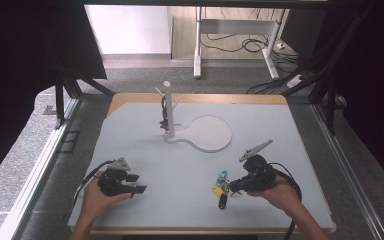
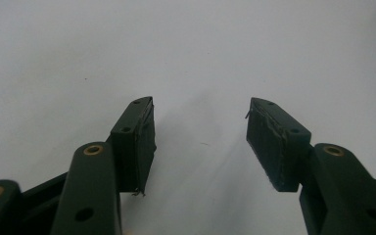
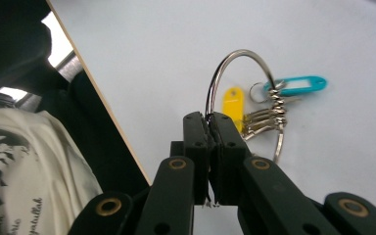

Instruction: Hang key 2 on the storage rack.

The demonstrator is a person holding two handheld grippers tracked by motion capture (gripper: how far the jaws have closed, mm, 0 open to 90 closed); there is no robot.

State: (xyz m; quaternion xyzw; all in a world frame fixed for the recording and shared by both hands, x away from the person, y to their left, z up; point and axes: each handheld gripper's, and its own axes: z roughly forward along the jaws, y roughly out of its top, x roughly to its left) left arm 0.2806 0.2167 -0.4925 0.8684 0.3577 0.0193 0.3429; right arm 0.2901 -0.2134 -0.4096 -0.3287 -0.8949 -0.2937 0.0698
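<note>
A large metal key ring [image 3: 223, 72] carries a teal tag [image 3: 298, 84], a yellow tag [image 3: 233, 103] and a few keys [image 3: 264, 120]. My right gripper [image 3: 208, 117] is shut on the ring's wire, with the bunch hanging beyond its jaws. In the high view the right gripper [image 1: 231, 186] sits at the front right of the table with the key bunch [image 1: 222, 190] at its tips, a black tag lowest. My left gripper [image 1: 139, 183] rests at the front left. Its jaws stand open over the bare white tabletop, and the left gripper [image 2: 200, 132] has nothing between its pads.
A white peg stand [image 1: 169, 112] rises from a round flat base [image 1: 210, 134] at the table's middle back, with a small brown item [image 1: 164, 123] hanging on it. The table's [image 1: 280, 130] wooden front edge runs close to both hands.
</note>
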